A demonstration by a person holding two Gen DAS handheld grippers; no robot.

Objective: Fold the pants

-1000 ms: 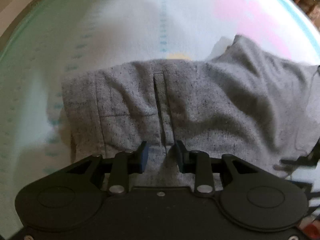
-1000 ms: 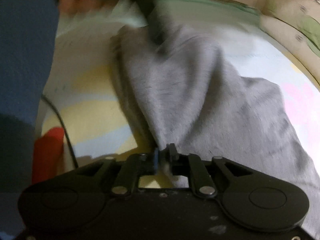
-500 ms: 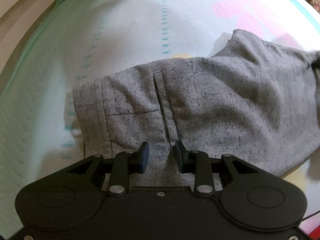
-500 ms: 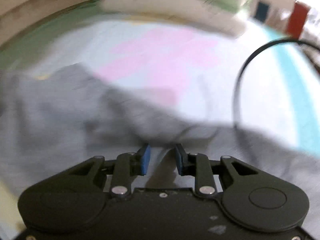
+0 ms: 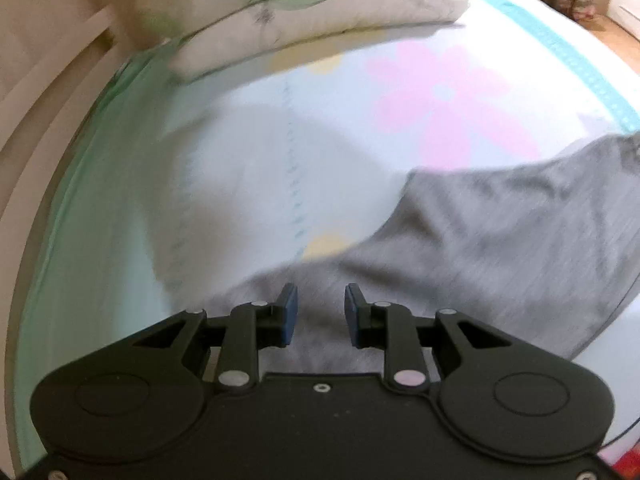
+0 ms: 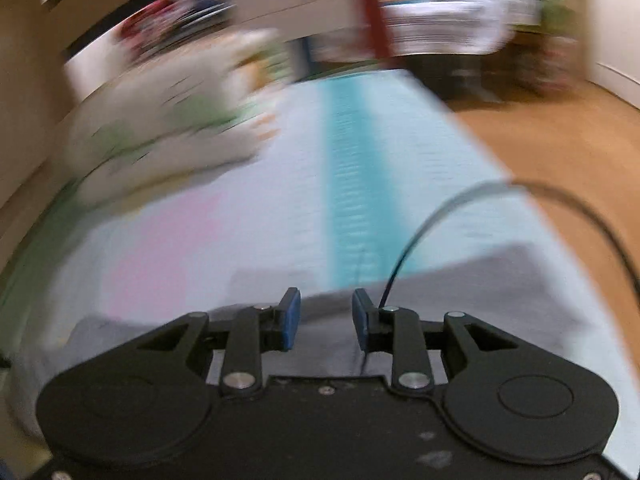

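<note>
Pants: the grey pants (image 5: 500, 236) lie spread on the bed sheet (image 5: 248, 168), running from under the left gripper out toward the right edge of the left wrist view; in the right wrist view the same grey cloth (image 6: 500, 292) lies across the bottom, under the gripper.
Left gripper: the left gripper (image 5: 318, 316) hangs over the near edge of the pants with its blue pads apart; its jaws have just been closing a little, yet a clear gap remains and the cloth shows below them, not pinched.
Right gripper: the right gripper (image 6: 326, 318) has its jaws parted and has just been opening; nothing is clamped between the pads, grey cloth lies beneath.
Cable: a black cable (image 6: 520, 196) arcs over the sheet and drops beside the right-hand finger.
Bed sheet: pale, with a pink flower print (image 5: 444, 96) and a teal stripe (image 6: 348, 184).
Pillows: stacked pillows (image 5: 304, 20) at the far end of the bed.
Picture quality: both views are blurred, the right one heavily.
</note>
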